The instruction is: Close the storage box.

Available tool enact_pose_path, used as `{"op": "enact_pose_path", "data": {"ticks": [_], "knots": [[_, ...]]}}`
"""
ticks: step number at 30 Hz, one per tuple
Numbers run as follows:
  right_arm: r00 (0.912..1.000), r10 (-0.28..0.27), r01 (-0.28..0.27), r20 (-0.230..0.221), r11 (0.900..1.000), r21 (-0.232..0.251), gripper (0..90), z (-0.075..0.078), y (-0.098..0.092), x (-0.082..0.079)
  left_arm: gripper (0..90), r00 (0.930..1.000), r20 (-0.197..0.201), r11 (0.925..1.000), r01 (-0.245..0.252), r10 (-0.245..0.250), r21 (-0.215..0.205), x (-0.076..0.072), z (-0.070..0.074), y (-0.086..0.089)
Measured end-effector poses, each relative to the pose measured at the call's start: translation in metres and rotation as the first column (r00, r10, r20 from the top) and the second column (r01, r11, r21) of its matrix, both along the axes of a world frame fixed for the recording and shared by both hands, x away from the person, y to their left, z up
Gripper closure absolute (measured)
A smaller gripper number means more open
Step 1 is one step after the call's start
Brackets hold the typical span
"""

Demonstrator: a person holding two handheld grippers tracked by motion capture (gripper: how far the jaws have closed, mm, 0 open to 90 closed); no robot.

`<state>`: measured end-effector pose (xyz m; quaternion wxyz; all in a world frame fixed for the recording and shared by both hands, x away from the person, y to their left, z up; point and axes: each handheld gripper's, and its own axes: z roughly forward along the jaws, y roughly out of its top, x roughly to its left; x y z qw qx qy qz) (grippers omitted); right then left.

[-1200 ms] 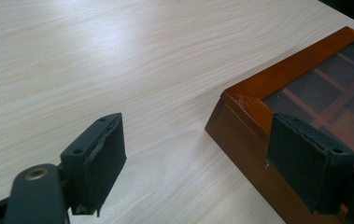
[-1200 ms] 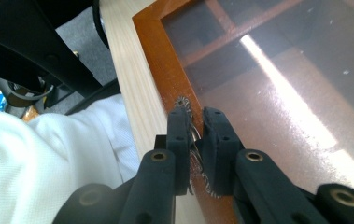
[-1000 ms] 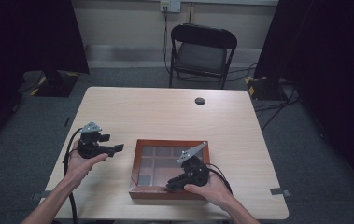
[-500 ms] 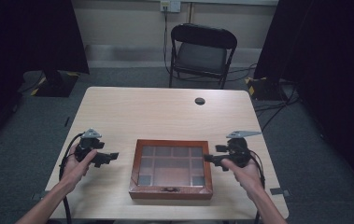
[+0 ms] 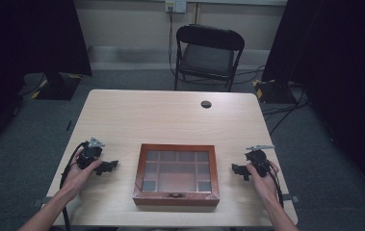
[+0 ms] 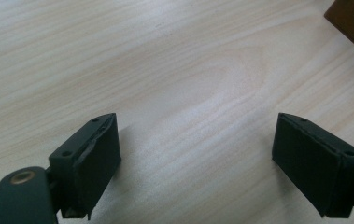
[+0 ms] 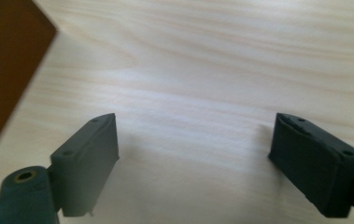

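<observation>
Wooden box (image 5: 176, 174) is seen shut and untouched, flanked by the left gripper (image 5: 114, 165) and right gripper (image 5: 234, 169), both spread wide, just opened further, nothing held.

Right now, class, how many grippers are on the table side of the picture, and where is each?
2. The left gripper lies left of the wooden box; the right gripper lies right of it. Both open, empty.
</observation>
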<state>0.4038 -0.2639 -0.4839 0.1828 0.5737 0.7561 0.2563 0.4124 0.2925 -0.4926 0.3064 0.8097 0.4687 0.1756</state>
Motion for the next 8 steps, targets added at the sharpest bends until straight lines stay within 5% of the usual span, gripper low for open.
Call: {"op": "enact_pose_path", "data": {"ticks": [2,4,8], "knots": [[0.9987,-0.017,0.017,0.048,1.000,-0.018,9.1,-0.005,0.003,-0.001,10.8,0.9991,0.040,0.9994,-0.012,0.013,-0.033,-0.004,-0.005,-0.002],[0.9971,-0.011,0.012,0.076,1.000,-0.014,1.6,-0.010,0.004,-0.001,8.3,0.9990,0.045,0.9998,0.007,-0.006,-0.019,-0.003,-0.006,0.001],[0.9898,-0.008,0.006,0.142,1.000,0.011,0.0,-0.017,0.006,-0.002,0.0,0.9974,0.067,0.9984,-0.023,0.026,-0.051,-0.002,-0.011,0.001]]}}
